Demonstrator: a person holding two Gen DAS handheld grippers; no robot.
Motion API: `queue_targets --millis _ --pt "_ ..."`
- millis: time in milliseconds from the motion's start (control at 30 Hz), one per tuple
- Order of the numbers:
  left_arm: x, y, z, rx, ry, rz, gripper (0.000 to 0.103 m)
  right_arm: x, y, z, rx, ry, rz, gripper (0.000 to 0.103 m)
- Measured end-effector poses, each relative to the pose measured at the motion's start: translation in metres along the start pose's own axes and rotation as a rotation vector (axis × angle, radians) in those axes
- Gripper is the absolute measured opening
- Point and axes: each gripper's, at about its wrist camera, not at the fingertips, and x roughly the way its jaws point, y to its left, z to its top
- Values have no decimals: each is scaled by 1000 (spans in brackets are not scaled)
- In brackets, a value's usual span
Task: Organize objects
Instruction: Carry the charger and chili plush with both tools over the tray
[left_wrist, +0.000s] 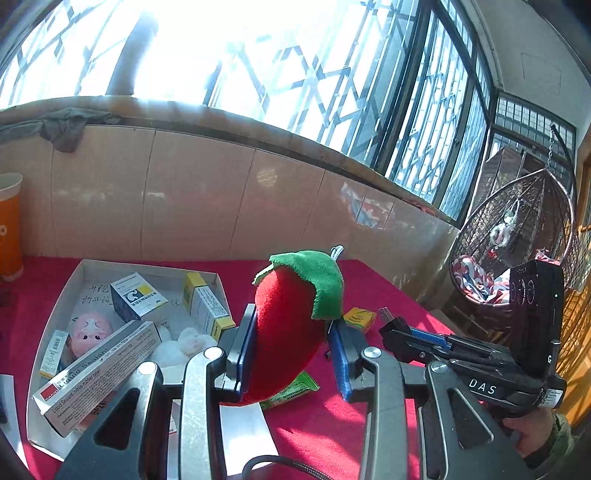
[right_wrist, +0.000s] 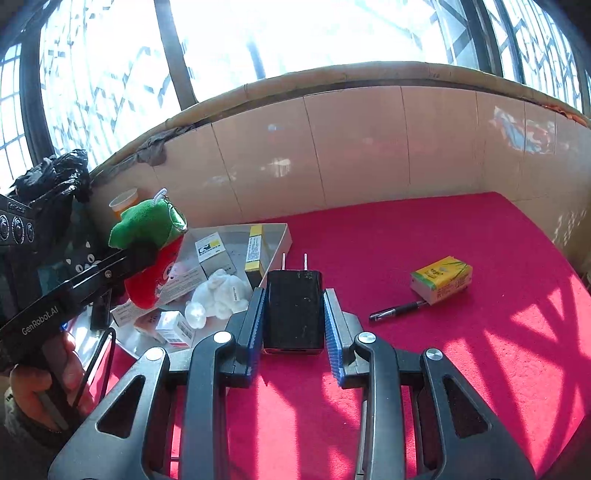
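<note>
My left gripper (left_wrist: 291, 332) is shut on a red plush strawberry (left_wrist: 288, 325) with a green leaf cap, held up above the red cloth; the same toy (right_wrist: 155, 273) shows in the right wrist view at the left. My right gripper (right_wrist: 293, 314) is shut on a black plug-in charger (right_wrist: 294, 308) with its two prongs pointing away, lifted over the cloth. From the left wrist view the right gripper (left_wrist: 399, 325) sits to the right of the strawberry. A white cardboard tray (left_wrist: 55, 306) at the left holds several medicine boxes, a pink toy and a white plush.
A yellow-green carton (right_wrist: 441, 278) and a black pen (right_wrist: 397, 311) lie on the red cloth (right_wrist: 461, 369) at the right. A green packet (left_wrist: 295, 387) lies under the strawberry. A tiled wall runs behind; an orange cup (left_wrist: 9, 225) stands far left; a hanging wicker chair (left_wrist: 517, 236) right.
</note>
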Motion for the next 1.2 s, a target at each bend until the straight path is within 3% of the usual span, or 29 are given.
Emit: queue_targets --millis 600,1200 --pt "-14 41 1 -73 -35 52 36 19 47 6 -59 23 72 29" --pt "-35 102 6 -154 -93 186 36 50 83 6 -91 64 144 29"
